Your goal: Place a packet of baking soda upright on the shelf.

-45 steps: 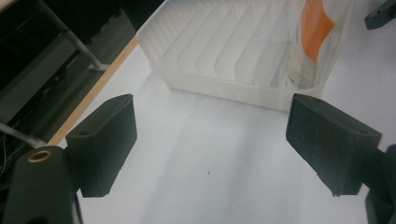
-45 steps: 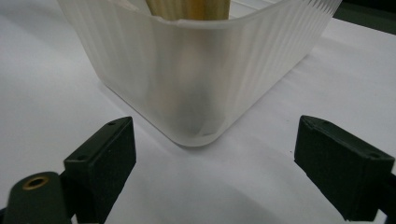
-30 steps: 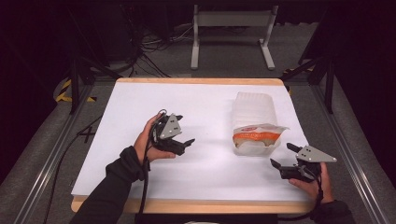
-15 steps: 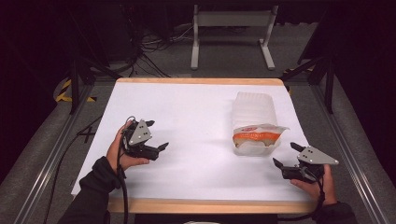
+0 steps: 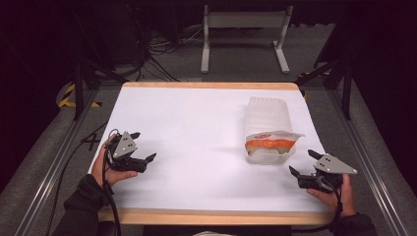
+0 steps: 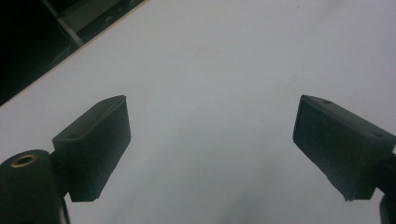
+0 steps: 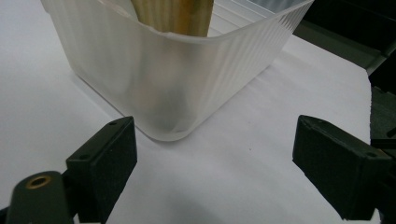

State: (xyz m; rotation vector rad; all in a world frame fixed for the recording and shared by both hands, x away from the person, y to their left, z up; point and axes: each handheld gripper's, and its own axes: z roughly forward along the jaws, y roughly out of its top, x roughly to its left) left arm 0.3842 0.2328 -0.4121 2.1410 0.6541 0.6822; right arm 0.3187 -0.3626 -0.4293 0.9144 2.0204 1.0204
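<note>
The translucent ribbed plastic tub [image 7: 187, 70] with an orange-and-white bag inside [image 5: 273, 140] stands just ahead of the right gripper [image 7: 210, 158], whose fingers are wide apart; it looks light and flexible, so grip the near rim gently.

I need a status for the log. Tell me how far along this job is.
Done, by the look of it: an orange and white packet sits in the clear plastic tub on the table. In hand: nothing. The left gripper and the right gripper both rest near the front edge, jaws open and empty. Left: possibly nothing, or a fresh grasp on the tub, nearest the right gripper.
</note>
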